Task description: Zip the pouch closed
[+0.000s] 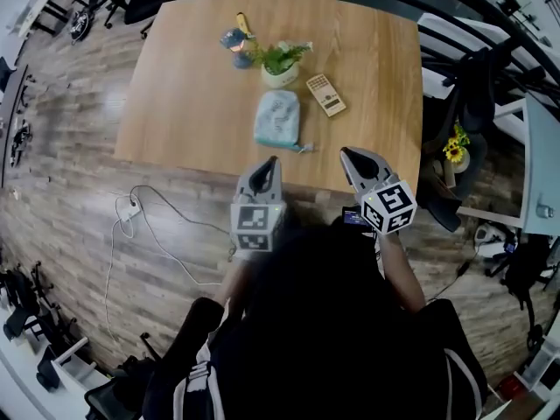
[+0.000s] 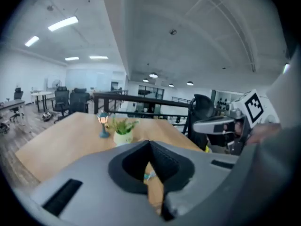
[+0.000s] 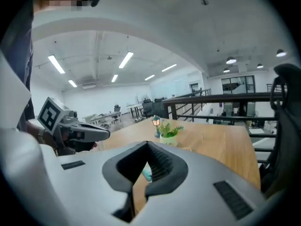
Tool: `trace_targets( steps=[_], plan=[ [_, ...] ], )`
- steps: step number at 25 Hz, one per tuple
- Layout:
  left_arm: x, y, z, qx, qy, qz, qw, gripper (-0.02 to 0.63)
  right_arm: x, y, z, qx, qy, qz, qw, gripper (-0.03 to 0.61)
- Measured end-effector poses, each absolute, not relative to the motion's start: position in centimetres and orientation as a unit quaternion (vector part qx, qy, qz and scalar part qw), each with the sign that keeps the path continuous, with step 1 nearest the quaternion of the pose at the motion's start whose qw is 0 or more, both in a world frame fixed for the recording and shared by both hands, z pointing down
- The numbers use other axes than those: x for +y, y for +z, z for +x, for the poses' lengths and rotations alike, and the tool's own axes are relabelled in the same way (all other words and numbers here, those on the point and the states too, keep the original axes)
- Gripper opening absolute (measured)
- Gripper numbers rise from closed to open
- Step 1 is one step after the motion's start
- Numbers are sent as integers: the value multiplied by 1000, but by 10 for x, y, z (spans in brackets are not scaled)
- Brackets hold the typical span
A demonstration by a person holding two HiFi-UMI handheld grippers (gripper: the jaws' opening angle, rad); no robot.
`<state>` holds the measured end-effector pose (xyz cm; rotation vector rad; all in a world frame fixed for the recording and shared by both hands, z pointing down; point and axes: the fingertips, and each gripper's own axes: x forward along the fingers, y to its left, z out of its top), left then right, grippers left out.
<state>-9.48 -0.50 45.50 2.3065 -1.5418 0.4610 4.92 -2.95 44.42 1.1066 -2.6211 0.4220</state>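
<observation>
A pale blue-green pouch (image 1: 276, 118) lies flat on the wooden table (image 1: 188, 90), its zip pull (image 1: 303, 148) sticking out at the near right corner. Both grippers are held over the table's near edge, short of the pouch and apart from it. My left gripper (image 1: 272, 161) is shut and empty, just to the near left of the pouch. My right gripper (image 1: 346, 154) sits to the near right, its jaws together with nothing between them. In the left gripper view a sliver of the pouch (image 2: 149, 175) shows below the closed tips (image 2: 149, 142). The right gripper view shows the same sliver (image 3: 146, 173).
Behind the pouch stand a small potted plant (image 1: 281, 63), a little lamp figurine (image 1: 234, 42) and a beige keypad device (image 1: 325, 94). A white cable (image 1: 131, 206) trails on the floor at the left. Office chairs and a yellow flower (image 1: 454, 149) crowd the right side.
</observation>
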Motion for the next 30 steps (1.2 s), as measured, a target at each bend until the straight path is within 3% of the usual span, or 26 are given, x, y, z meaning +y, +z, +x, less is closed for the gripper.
trace_targets(
  steps=[6,12,30],
  plan=[
    [-1,546,-76,-451,195,828,268,-2,-54,589,0,-877,224,333,263,12],
    [-12,572,-78,-418,229,831,287,-2,-80,675,-20,-837,255,310,371,12],
    [-30,634,-59,-396,314,787,353,-2,-86,710,-17,-825,300,254,407,12]
  ],
)
